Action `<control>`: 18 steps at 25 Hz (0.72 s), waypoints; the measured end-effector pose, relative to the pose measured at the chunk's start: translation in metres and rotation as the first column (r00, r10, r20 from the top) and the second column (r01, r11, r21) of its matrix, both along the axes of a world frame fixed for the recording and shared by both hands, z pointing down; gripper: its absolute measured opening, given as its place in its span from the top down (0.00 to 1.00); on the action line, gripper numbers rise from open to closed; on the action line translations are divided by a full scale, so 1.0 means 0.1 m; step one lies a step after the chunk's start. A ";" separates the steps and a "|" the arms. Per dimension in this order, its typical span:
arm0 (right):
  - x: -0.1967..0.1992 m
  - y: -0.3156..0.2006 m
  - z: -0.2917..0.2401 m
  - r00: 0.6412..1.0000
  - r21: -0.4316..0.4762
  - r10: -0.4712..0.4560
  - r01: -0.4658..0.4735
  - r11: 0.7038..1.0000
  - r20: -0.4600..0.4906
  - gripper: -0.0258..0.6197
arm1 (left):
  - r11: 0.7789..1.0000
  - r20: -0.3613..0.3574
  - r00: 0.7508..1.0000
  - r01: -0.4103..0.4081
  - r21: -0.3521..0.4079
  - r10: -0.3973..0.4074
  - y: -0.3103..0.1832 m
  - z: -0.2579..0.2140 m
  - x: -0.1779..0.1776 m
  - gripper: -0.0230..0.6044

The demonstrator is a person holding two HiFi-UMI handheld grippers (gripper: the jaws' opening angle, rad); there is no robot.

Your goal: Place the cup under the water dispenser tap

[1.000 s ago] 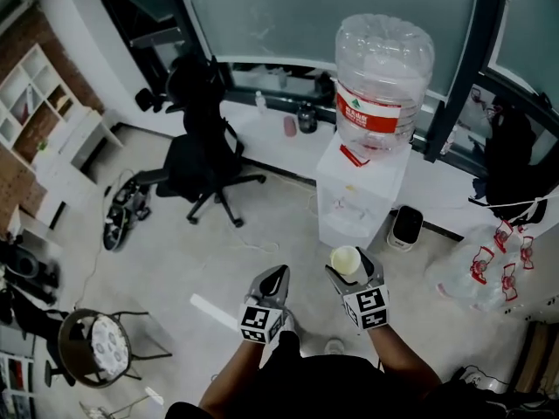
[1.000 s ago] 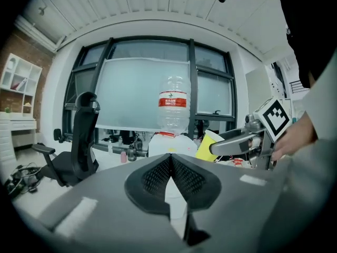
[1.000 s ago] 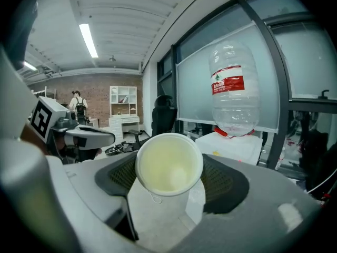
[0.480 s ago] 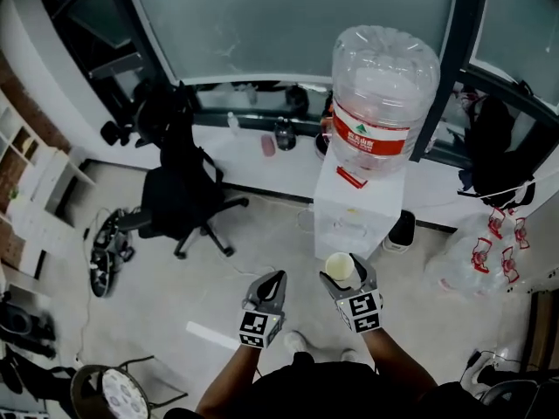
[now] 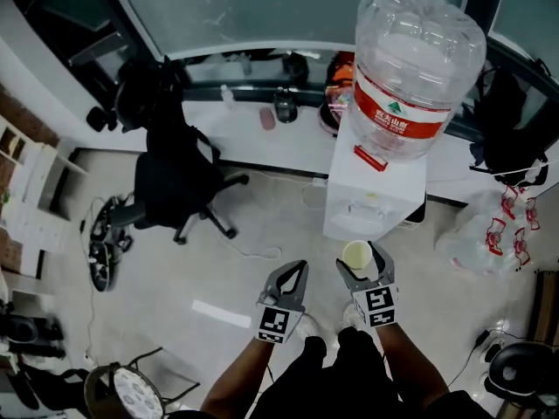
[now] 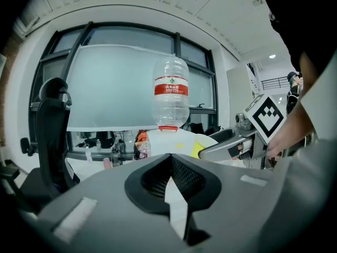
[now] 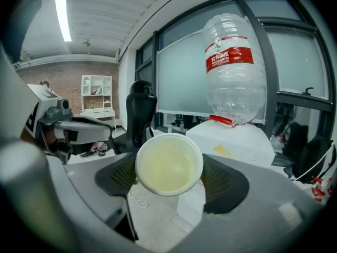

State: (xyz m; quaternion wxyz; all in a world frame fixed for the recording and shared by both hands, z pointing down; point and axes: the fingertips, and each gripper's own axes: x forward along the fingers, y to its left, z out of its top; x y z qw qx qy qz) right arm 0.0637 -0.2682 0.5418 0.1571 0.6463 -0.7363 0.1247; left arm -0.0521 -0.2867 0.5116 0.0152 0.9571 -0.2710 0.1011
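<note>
The cup point(image 7: 169, 164) sits between the fingers of your right gripper point(image 5: 359, 260). They squeeze it on both sides. Its open top faces up. You hold it in the air, just in front of the white water dispenser point(image 5: 371, 190) and lower than the big bottle point(image 5: 417, 68). Your left gripper point(image 5: 295, 273) is beside it, with its fingers closed on nothing.

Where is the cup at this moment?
In the head view the cup sits lower right of centre, clamped between the jaws of the right gripper, in front of the white water dispenser and not yet under its tap.
</note>
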 end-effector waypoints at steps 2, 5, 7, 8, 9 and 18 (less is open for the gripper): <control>0.05 -0.05 0.12 1.000 0.002 -0.001 0.001 1.000 -0.001 0.39 | 1.000 -0.001 1.000 0.002 0.024 -0.002 -0.03 0.04 0.06 0.93; 0.14 -0.16 0.40 1.000 -0.014 -0.015 0.015 1.000 -0.002 0.39 | 0.999 -0.019 1.000 0.017 0.048 -0.017 -0.14 0.14 0.19 0.93; 0.19 -0.23 0.60 1.000 -0.029 -0.026 0.025 0.999 -0.002 0.39 | 0.999 -0.046 0.999 0.029 0.043 -0.027 -0.18 0.22 0.29 0.93; 0.22 -0.28 0.70 1.000 -0.035 -0.027 0.027 0.999 -0.004 0.39 | 0.999 -0.065 0.997 0.034 0.036 -0.031 -0.21 0.26 0.33 0.93; 0.26 -0.34 0.78 1.000 -0.039 -0.026 0.025 0.999 -0.009 0.39 | 0.999 -0.085 0.996 0.038 0.027 -0.036 -0.24 0.31 0.37 0.93; 0.66 -0.76 1.94 0.999 -0.123 0.041 -0.038 0.992 0.022 0.39 | 0.994 -0.129 0.985 0.108 -0.029 -0.111 -0.62 1.05 0.55 0.93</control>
